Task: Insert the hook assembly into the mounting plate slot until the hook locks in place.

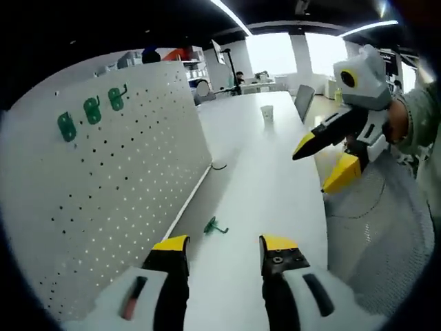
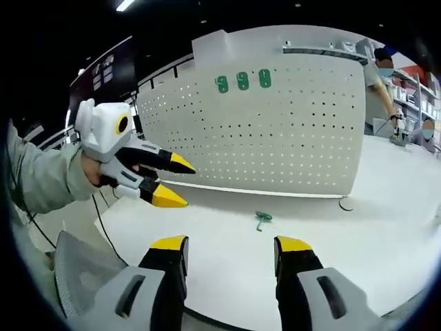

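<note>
Green hook point(image 1: 214, 226) lies on my white table point(image 1: 275, 179) beside the pegboard point(image 1: 117, 186), ahead of my left gripper point(image 1: 224, 248), jaws apart. Right gripper view: hook point(image 2: 262, 219) ahead of right gripper point(image 2: 231, 252), also apart, empty.

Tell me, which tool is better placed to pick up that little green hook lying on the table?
Probably the left tool. In the left gripper view the green hook lies just beyond its open tips, almost centred between them. In the right gripper view the hook sits farther ahead of the right tool.
</note>
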Demonstrator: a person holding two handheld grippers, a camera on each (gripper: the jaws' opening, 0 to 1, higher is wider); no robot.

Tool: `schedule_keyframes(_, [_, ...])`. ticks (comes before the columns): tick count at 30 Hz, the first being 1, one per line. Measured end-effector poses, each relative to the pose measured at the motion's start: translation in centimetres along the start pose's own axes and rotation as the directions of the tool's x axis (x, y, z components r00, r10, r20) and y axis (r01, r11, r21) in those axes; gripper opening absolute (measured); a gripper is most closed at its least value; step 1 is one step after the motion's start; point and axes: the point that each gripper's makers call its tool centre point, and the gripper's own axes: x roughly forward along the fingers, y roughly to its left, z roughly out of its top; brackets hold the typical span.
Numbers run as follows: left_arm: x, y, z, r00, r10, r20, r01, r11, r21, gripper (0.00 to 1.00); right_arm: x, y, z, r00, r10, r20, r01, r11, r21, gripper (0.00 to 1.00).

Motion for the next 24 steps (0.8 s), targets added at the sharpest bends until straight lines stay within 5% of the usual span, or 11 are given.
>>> schedule_keyframes(12, [6.2,2.0,-2.8,0.994,-0.088,-0.071,0.093,0.993,0.074,0.34,-1.4,-0.6,-0.5,0.999,-0.04,0.002,0.04,0.999,0.031,0.48])
schedule_keyframes(24, [10.2,3.5,-3.9,0.987,-0.132,-0.096,0.141,0.985,0.095,0.3,-2.2,-0.8,-0.4,0.998,-0.063,0.011,0.062,0.997,0.051,0.48])
